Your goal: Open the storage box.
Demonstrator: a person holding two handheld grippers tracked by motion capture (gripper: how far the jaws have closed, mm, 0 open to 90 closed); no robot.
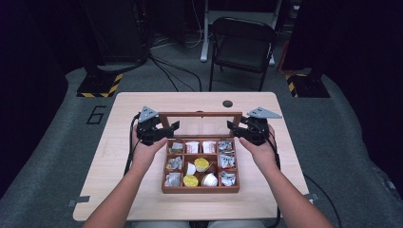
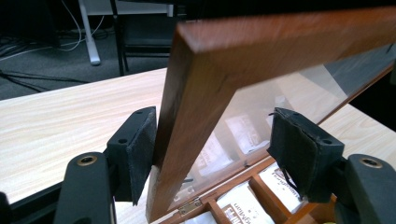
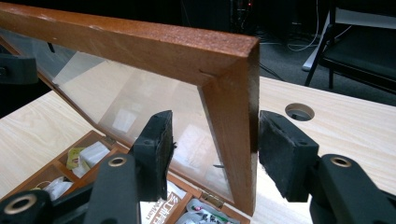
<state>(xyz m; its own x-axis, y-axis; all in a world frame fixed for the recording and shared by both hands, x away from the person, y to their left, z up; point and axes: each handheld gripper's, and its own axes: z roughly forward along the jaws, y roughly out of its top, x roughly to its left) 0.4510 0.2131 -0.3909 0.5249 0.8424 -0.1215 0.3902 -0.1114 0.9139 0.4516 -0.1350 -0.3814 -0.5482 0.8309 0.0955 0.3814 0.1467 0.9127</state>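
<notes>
A wooden compartment box sits mid-table and holds tea bags and small cups. Its glass-paned lid stands raised on its rear hinges. My left gripper is open and straddles the lid's left rail. In the left gripper view that gripper has its outer pad against the rail of the lid and its inner pad off the glass. My right gripper is open around the right rail. In the right gripper view this gripper has one pad close beside the rail of the lid. The other pad stands apart from the glass.
The light wooden table has a round cable hole behind the box. A black folding chair stands beyond the far edge. Two stand bases with yellow-black stripes rest on the floor, and cables trail there.
</notes>
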